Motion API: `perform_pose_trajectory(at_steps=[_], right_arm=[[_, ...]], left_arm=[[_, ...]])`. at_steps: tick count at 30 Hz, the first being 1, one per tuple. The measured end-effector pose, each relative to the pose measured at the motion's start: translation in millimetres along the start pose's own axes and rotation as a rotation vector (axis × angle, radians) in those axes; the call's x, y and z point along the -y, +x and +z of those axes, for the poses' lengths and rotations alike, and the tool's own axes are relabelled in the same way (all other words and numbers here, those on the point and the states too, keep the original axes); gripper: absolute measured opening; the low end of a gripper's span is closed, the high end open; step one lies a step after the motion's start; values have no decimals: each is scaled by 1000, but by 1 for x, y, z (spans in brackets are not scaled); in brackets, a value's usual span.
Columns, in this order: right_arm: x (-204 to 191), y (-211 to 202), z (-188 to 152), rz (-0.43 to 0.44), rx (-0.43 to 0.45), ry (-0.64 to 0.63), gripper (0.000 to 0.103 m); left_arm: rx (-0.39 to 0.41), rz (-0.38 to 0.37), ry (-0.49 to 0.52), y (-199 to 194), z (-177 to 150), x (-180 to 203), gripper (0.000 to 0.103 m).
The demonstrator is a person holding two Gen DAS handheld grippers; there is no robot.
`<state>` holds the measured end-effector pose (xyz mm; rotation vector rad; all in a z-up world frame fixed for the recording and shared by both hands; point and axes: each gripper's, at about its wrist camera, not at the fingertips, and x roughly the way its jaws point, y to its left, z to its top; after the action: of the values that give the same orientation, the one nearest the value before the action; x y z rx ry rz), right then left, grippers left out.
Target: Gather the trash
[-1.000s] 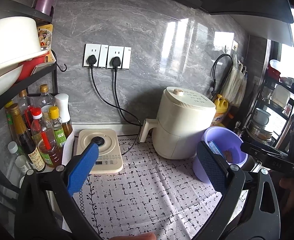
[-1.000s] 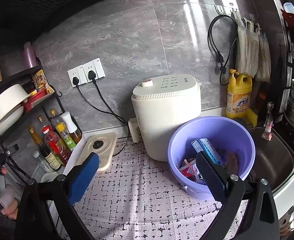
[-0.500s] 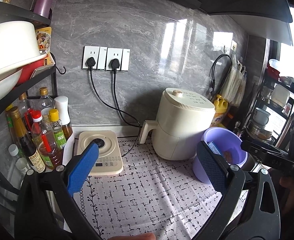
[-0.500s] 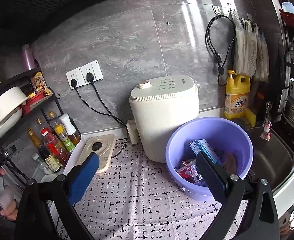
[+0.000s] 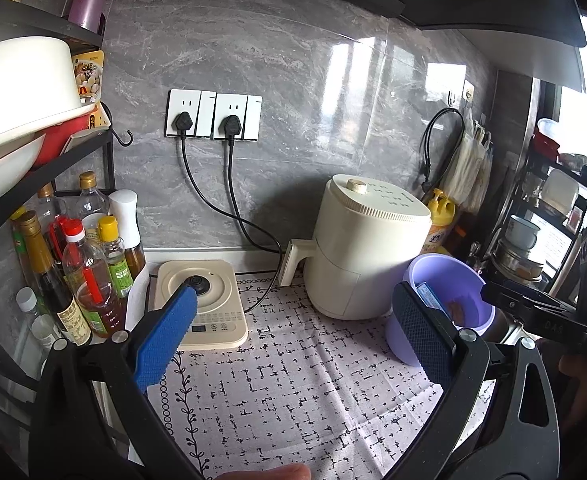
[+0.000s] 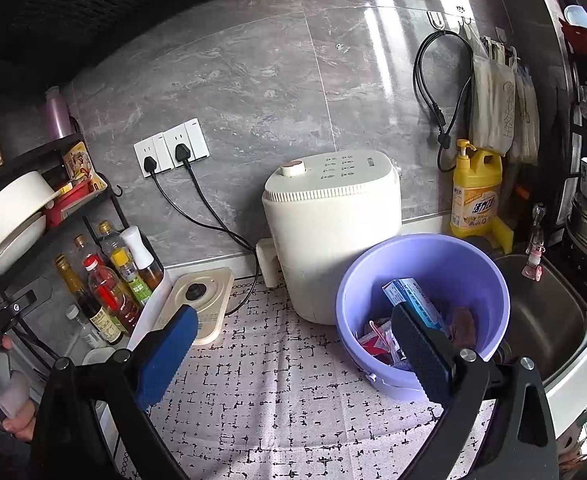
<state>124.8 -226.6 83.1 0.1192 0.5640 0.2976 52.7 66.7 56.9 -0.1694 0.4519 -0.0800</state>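
both pairs of fingers are spread wide and hold nothing: the left gripper and the right gripper hang above the table's white cloth with black dashes. the round lilac plastic bin sits behind the right gripper's right finger, holding a blue-and-white carton and red wrappers. a cream air fryer stands beyond the gap, touching the bin. a flat cream cooker lies behind the left gripper's left finger.
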Motion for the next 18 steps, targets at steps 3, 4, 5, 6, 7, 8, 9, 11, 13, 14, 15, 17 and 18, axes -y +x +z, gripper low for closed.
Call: perform_pose_trajectory(at_steps=[3,4,5,6,7,8,9,11,13,14,15,17,18], right_arm=[[1,-1,-1,-5,0,8,95],[2,-2,-1,-9,0,9,95],[2,-2,-2,-14,0,10,95],[3,-3,-2,-18,-1,13,95],[5,-3,-4,-21,-1,17,95],[6,-4,-4,-26,-2,19,95],[7,-4,-5,-31,-4,19,95],[10,-5,-7,-40,-9,24,95],[14,-8,-7,-57,-7,32,95],[16,-9,-7,-68,-4,37,95],[18,-11,-7,-76,-3,43,95],[20,-14,-8,-95,-2,45,95],[21,-15,-8,-104,-6,43,95]], left_arm=[[-5,-9,7,1,1,0,97],[-7,-13,12,3,2,1,97],[-9,-15,16,4,2,2,97],[-11,-17,17,5,1,2,97],[-13,-23,16,7,1,2,97],[-12,-24,15,8,0,3,97],[-8,-38,21,9,-1,4,97],[-4,-50,44,9,-1,10,97],[-8,-55,59,12,1,15,97],[-14,-59,63,15,2,16,97],[-21,-67,63,19,3,16,97],[-32,-79,54,26,3,15,97],[-34,-88,51,29,3,14,97]])
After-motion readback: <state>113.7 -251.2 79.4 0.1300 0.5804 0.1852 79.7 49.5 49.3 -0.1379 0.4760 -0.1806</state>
